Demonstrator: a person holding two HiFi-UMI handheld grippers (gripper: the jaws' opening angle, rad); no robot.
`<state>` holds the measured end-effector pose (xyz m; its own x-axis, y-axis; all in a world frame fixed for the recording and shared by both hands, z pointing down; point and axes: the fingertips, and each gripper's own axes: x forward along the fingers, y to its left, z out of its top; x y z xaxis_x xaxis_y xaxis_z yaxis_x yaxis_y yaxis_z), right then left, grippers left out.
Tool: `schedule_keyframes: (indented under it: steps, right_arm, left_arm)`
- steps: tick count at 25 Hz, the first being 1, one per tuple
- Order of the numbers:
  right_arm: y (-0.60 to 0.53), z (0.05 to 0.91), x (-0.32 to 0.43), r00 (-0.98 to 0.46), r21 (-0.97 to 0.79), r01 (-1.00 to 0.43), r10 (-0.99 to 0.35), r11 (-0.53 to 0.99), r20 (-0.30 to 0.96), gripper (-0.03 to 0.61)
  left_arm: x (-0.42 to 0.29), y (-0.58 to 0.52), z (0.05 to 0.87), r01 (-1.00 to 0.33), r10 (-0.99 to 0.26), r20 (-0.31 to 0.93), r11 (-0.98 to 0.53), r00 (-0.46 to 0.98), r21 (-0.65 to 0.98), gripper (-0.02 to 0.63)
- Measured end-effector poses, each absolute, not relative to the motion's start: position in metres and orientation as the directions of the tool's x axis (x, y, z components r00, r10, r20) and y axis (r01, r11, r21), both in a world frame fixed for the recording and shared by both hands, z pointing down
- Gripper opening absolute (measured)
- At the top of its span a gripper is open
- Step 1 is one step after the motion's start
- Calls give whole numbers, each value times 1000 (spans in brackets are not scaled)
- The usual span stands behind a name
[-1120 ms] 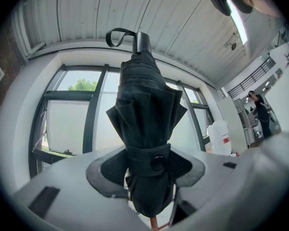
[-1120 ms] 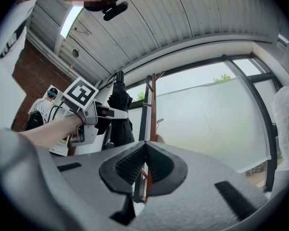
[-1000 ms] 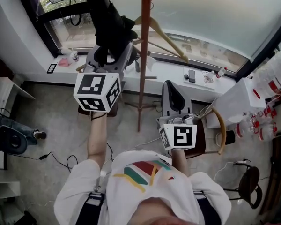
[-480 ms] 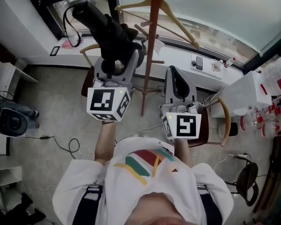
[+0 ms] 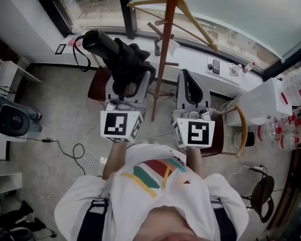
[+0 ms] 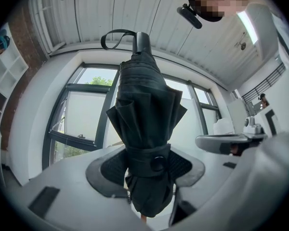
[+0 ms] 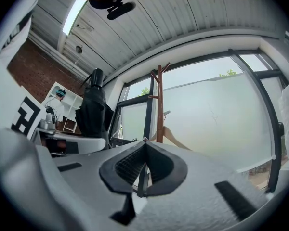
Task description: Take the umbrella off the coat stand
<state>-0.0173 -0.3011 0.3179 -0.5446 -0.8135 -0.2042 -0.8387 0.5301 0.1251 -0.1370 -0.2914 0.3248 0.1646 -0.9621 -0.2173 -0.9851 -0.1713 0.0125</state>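
Holding the umbrella in the left gripper, clamped around the strapped middle of the folded black cloth, with the handle and its loop pointing up and away to the left. Showing the same grip in the left gripper view: pads pressing on both sides at the button strap. Sitting clear of the stand already, near the pole on its left in the head view, touching neither pole nor pegs as far as can be seen. Counting the lift-off as done, then, by that gap. Remaining, probably: carrying it farther off and perhaps setting it down. Keeping the right gripper empty, jaws together, just right of the pole. Leaving only a wooden hanger on the stand.
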Motion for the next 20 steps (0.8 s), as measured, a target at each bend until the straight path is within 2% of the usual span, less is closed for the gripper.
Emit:
schedule_keyframes:
  steps: [20]
  right_arm:
    - [-310,330,-17,-523,157,-851,-836,501,-167,0]
  left_arm:
    - [-139,-295,339,-982,-966,-190,-185,175,38,219]
